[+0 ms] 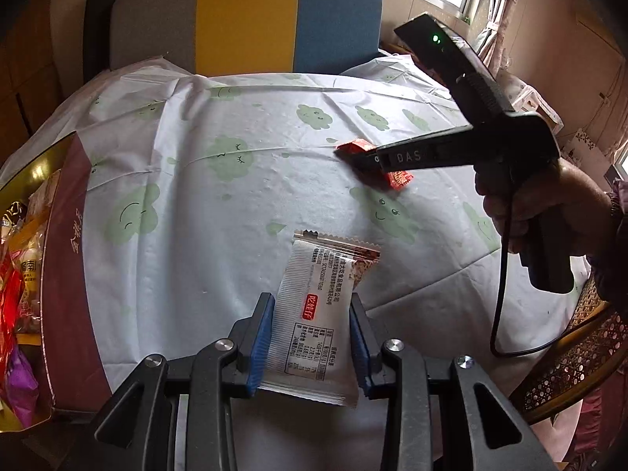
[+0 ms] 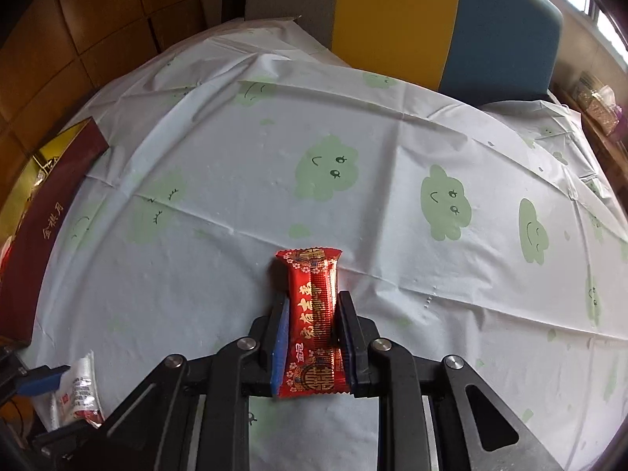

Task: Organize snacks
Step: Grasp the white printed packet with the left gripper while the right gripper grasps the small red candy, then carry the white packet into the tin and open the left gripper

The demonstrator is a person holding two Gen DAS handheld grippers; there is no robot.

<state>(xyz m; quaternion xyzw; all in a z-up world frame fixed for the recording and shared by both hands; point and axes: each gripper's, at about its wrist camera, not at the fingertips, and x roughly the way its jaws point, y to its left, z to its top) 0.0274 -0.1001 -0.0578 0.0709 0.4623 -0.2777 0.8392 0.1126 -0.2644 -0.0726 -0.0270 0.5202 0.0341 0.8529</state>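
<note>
My left gripper (image 1: 312,314) is shut on a white snack packet (image 1: 318,306) with a red label, held just above the table. My right gripper (image 2: 314,314) is shut on a red candy packet (image 2: 312,314) with gold print. In the left wrist view the right gripper (image 1: 355,157) sits to the far right over the table, the red candy packet (image 1: 398,178) showing on both sides of its jaws. In the right wrist view the white packet (image 2: 76,392) and a blue pad of the left gripper (image 2: 39,382) show at lower left.
A maroon and gold box (image 1: 59,259) holding several wrapped snacks stands at the table's left edge, also seen in the right wrist view (image 2: 51,204). The tablecloth (image 2: 392,180) is white with green clouds. A grey, yellow and blue chair back (image 1: 247,15) stands behind the table. A woven chair (image 1: 577,345) is at right.
</note>
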